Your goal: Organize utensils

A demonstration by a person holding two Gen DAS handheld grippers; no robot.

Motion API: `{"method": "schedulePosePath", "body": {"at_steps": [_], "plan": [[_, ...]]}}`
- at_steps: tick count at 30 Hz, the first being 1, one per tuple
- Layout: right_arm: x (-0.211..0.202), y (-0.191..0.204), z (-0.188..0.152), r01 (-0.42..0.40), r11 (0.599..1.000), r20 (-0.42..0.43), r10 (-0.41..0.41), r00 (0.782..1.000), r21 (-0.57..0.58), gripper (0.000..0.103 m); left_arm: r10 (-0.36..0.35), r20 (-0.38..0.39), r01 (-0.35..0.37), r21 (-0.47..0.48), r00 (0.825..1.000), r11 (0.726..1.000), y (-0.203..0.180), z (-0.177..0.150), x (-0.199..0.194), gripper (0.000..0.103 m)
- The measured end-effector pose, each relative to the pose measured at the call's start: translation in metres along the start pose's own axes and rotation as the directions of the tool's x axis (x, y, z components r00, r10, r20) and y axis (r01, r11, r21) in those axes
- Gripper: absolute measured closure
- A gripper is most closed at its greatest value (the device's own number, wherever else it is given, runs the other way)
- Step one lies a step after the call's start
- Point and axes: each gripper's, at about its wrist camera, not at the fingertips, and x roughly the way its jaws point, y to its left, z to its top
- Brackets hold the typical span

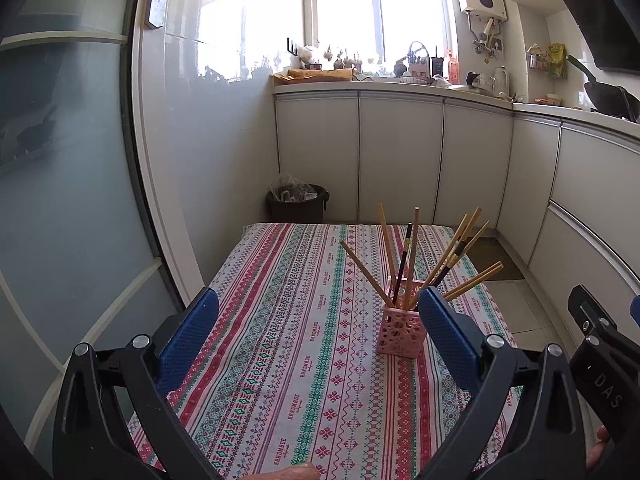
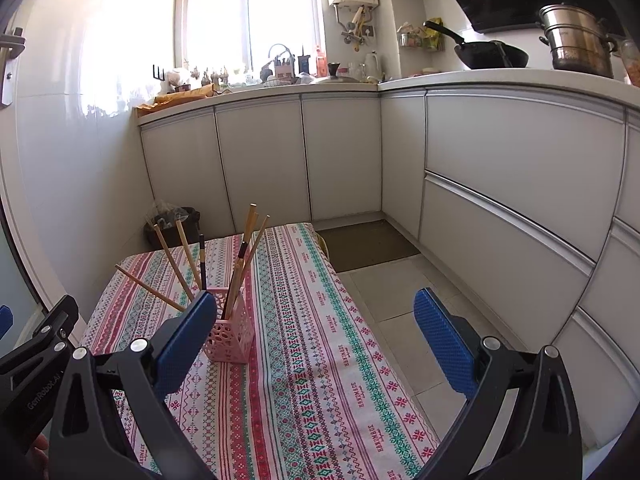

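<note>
Room: a kitchen with white cabinets (image 2: 500,168) running along two walls under a pale counter (image 2: 480,78), and a bright window (image 1: 380,4) above the far run.
Table: covered by a striped, patterned tablecloth (image 1: 288,320) in red, green and white; it fills the lower middle of both wrist views.
Bin: a dark waste bin (image 1: 298,204) with a clear liner stands on the floor past the table's far edge, in the corner by the cabinets.
Cookware: a black wok (image 2: 492,56) and a steel stacked pot (image 2: 580,40) sit on the counter to the right.
Left gripper (image 1: 318,308): jaws spread wide, nothing between the blue pads (image 1: 188,344); it hangs over the near part of the table.
Right gripper (image 2: 316,312): jaws likewise spread wide and empty; its right pad is over the floor beside the table, its left pad over the cloth.
Holder: a pink perforated holder (image 1: 401,330) stands upright on the cloth, towards the table's right side.
Holder and claws: in the left wrist view it sits just inside the right pad, partly hidden by that pad's tip; in the right wrist view it sits just beside the left pad, which overlaps its near corner. Whether either pad touches it cannot be told.
Chopsticks (image 1: 412,256): a fan of light wooden sticks with a couple of dark ones, all standing in the holder and leaning outward.
</note>
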Motion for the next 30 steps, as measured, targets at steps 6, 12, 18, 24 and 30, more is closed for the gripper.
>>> {"method": "schedulePosePath", "body": {"at_steps": [6, 12, 18, 24, 30], "plan": [[-0.0008, 0.0004, 0.0005, 0.001, 1.000, 0.000, -0.001, 1.000, 0.001, 0.007, -0.006, -0.004, 0.006, 0.003, 1.000, 1.000, -0.0007, -0.0007, -0.0002, 0.007], [-0.0008, 0.0005, 0.0006, 0.001, 1.000, -0.001, -0.001, 1.000, 0.000, 0.007, -0.004, -0.005, 0.004, -0.002, 1.000, 1.000, 0.0000, -0.0008, -0.0008, 0.007], [-0.0005, 0.0009, -0.0018, 0.000, 1.000, -0.007, 0.000, 1.000, 0.003, 0.007, 0.000, -0.006, 0.000, -0.001, 1.000, 1.000, 0.0001, -0.0007, -0.0003, 0.007], [-0.0004, 0.0007, -0.0020, 0.001, 1.000, -0.008, -0.001, 1.000, 0.004, 0.007, 0.001, -0.009, -0.001, -0.003, 1.000, 1.000, 0.0015, -0.0001, 0.0002, 0.007], [0.0004, -0.0009, -0.0020, 0.000, 1.000, -0.014, 0.000, 1.000, 0.007, 0.007, 0.005, -0.012, -0.005, -0.010, 1.000, 1.000, 0.0021, -0.0003, -0.0010, 0.007]]}}
